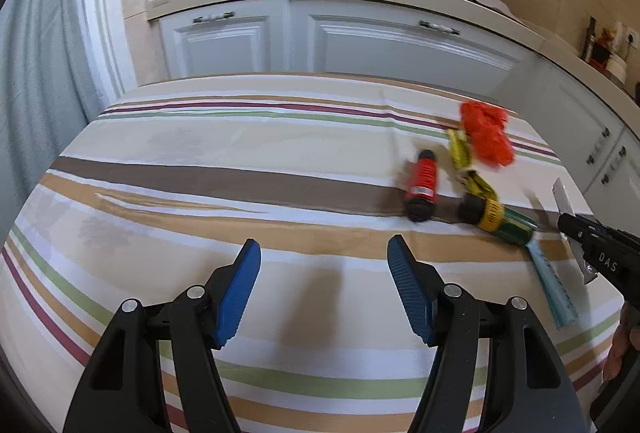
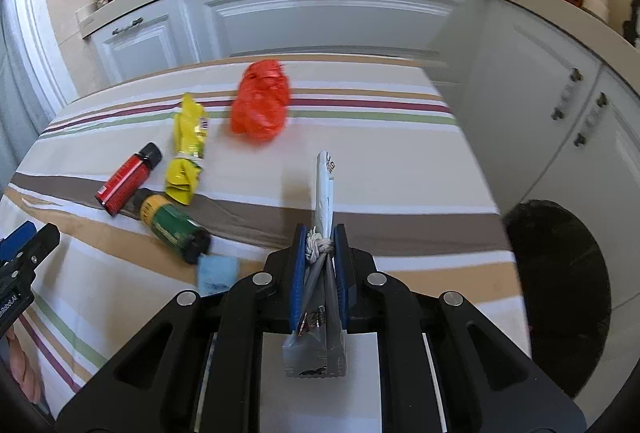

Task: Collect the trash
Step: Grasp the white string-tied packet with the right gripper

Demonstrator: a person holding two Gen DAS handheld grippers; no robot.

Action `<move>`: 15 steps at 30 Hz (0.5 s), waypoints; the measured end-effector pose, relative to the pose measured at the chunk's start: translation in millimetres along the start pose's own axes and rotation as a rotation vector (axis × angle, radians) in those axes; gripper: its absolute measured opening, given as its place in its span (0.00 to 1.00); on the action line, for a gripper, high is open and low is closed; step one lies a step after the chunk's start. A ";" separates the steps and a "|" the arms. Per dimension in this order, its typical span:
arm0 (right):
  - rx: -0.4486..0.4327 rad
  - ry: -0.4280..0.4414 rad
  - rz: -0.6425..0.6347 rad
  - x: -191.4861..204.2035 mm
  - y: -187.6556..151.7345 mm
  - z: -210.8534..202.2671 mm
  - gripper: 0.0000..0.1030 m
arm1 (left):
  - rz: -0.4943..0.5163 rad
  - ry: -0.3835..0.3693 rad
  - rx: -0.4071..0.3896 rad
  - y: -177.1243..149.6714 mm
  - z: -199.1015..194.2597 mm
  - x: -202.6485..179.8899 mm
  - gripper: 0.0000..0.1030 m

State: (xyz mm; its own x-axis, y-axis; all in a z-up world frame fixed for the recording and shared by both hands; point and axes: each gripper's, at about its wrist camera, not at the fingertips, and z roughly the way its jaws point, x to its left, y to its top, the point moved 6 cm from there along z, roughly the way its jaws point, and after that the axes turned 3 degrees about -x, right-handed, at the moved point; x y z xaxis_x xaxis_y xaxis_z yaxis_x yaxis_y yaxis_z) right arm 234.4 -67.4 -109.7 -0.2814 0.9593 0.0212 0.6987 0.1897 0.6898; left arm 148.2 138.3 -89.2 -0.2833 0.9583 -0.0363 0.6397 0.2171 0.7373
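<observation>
Right gripper [image 2: 320,245] is clamped on 1 piece of trash, a silver-white wrapper [image 2: 325,189] that stands up out of the narrow jaws, its knotted middle between the blue pads and the tail hanging back toward the camera. That looks like the 1st pick in hand, not yet dropped anywhere; a dark round opening [image 2: 560,293] low to the right of the jaws may be the bin, can't confirm. Left gripper [image 1: 324,265] is wide, nothing between the pads, hovering over bare striped tablecloth [image 1: 200,153]. Still on the table, ahead and left of the right jaws: red bottle [image 2: 128,179], green can [image 2: 174,227], yellow wrapper [image 2: 188,153], red crumpled bag [image 2: 260,101], and a light blue packet [image 2: 216,271] just left of the right jaws. So 5 left, roughly.
</observation>
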 end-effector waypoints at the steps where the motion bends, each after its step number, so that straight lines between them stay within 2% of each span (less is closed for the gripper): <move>1: -0.007 -0.008 0.007 -6.0 -2.1 -3.8 0.13 | 0.006 -0.007 0.001 -0.4 -0.8 -5.6 0.62; 15: -0.071 -0.092 0.098 -77.9 -27.3 -44.1 0.13 | 0.128 -0.122 0.029 -17.3 -9.6 -92.1 0.62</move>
State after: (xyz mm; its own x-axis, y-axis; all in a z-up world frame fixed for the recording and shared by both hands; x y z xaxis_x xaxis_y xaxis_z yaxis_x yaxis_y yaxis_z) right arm 208.2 -156.5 -98.3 -0.1505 0.9882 0.0271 0.6708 0.0819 0.7371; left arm 156.3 44.5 -92.1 -0.1106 0.9935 -0.0270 0.6855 0.0959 0.7217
